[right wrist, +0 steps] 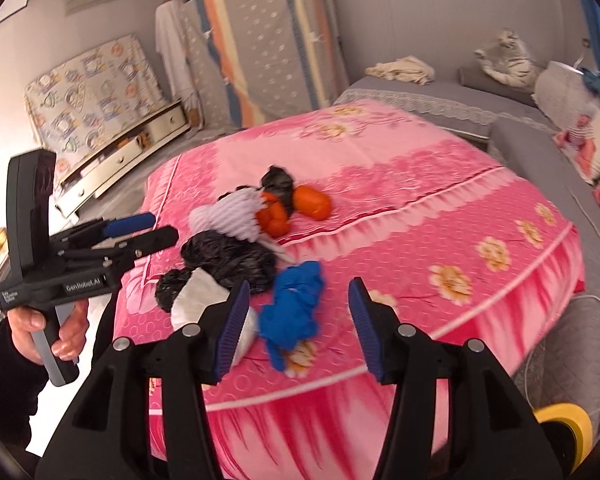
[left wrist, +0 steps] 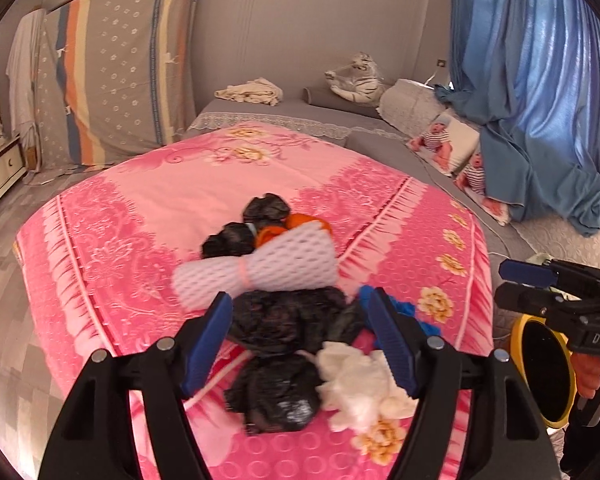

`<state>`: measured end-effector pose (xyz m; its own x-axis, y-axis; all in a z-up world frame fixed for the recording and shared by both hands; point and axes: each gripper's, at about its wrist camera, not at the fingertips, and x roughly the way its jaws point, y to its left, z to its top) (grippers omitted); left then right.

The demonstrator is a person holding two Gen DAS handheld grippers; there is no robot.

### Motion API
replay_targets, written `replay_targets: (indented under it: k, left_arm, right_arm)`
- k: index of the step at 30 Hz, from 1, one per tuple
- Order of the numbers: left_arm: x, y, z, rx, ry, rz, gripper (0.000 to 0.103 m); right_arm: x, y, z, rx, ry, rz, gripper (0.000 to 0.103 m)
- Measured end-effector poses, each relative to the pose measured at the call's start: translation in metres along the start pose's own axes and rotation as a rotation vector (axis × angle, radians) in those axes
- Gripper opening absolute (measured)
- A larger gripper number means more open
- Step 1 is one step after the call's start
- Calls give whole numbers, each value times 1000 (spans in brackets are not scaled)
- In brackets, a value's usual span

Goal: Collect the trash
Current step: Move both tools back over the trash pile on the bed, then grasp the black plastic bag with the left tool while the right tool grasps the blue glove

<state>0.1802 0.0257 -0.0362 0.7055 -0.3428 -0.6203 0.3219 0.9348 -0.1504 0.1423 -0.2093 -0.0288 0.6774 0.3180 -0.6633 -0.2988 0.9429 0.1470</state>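
both my claws, left claw (left wrist: 300, 340) and right claw (right wrist: 298, 326), hang agape and empty over the trash pile (left wrist: 272, 280) on the pink bedspread (left wrist: 148, 208).

free: pink blanket (right wrist: 440, 208) right side | blocked: trash pile (right wrist: 236, 252) at centre-left

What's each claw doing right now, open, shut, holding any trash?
Left claw: open, empty, above the crumpled black plastic bags.
Right claw: open, empty, near the crumpled blue plastic glove.
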Motion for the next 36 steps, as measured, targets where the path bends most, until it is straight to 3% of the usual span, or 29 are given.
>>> replay_targets:
  k: [24,36]
  left_arm:
    - [21,44,-45,-87,102,-30,75]
    - [43,29,-54,-36,157,-55,75]
  right_arm:
    - [82,5,-7,1,175,10,48]
    - [105,0,-10,11,224,16,48]
